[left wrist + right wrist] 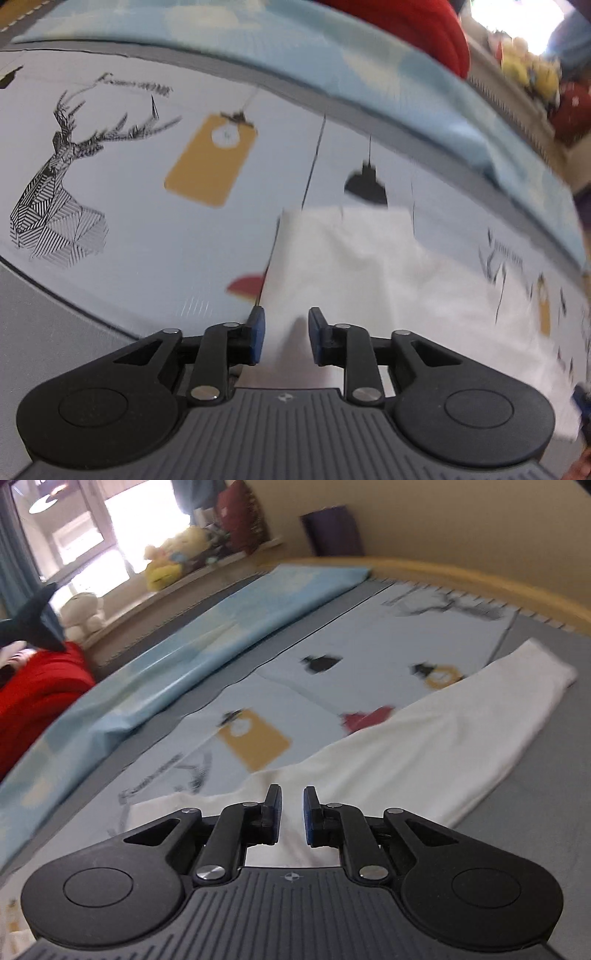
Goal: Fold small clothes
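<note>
Jaws of the left gripper (284, 334) stand apart in the left wrist view, a clear gap between the blue pads, and the white garment (362, 273) fills that gap from below — no pad presses on the cloth that I can see. It spreads ahead and to the right over a printed sheet (147, 221) with a deer head (55, 177) and a yellow tag (210, 158); a light blue blanket (369, 62) lies beyond.

From the right wrist view, the right gripper (292, 818) has its pads narrowly parted, the garment's white cloth (424, 746) showing between them without being pinched. One long white part runs away up and to the right, ending on the grey mattress (546, 768). A red cloth (40, 698) sits far left, plush toys (173, 559) on the sill.
</note>
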A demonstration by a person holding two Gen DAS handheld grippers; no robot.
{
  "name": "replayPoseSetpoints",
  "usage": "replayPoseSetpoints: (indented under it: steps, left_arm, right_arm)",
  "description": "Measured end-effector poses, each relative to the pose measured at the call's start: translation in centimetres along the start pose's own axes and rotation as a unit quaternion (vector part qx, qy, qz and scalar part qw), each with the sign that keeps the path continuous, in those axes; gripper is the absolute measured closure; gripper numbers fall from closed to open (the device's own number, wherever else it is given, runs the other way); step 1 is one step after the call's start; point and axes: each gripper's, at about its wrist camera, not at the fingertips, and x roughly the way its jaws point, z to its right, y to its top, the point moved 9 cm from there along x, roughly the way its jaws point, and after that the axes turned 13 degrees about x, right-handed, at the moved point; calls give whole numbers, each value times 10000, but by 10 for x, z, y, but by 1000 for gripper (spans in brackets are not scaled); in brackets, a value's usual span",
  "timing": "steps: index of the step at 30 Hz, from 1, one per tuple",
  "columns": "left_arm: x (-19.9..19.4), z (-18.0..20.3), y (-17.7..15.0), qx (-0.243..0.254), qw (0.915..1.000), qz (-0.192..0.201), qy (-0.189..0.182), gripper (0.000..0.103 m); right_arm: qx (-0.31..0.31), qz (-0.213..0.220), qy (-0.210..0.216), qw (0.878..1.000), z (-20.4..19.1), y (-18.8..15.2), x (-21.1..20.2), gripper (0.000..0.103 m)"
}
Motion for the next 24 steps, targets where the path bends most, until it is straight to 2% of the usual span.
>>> replayPoseSetpoints:
  steps: [4,6,8,9,11,13,15,18,20,24]
  left_arm:
    - [15,-2,1,-200,9998,51,-81,71]
    - [22,0,3,-182,9998,69,-71,71]
    - [27,-2,2,-137,9999,33,21,71]
    - [31,-5,1,-31,9997,-79,209,71]
    - [35,-17,-5,47,9965,-310,776,71]
    - [27,-16,0,-61,9956,-274,889,73]
    - [14,-6,9,8,9967,-33,809,73]
    - [-1,19,14,112,9995,102,279,73]
    - [-4,31,9,56,9999,-37,-88,73]
    - [1,39,-12,-151,9984,-429,-328,73]
  right_arm:
    - [164,-993,316,9944,-5,-26,28,81]
    - [10,-1336,234,9908,-3,-40,36,81]
    - [-263,-1301,-297,9907,6,-46,39,81]
    - [-224,-1249,-444,9909,12,-44,40,82]
    - [-55,-1244,-435,9913,13,-38,40,83]
    - [-151,-955,-551,9938,13,-30,33,82]
    - [-189,-753,-481,9958,10,-22,30,81]
    - [-24,-891,-204,9958,8,-18,32,81]
    - [-67,-969,-161,9951,9,-18,27,81]
    - [-2,-910,-259,9955,22,-6,20,78]
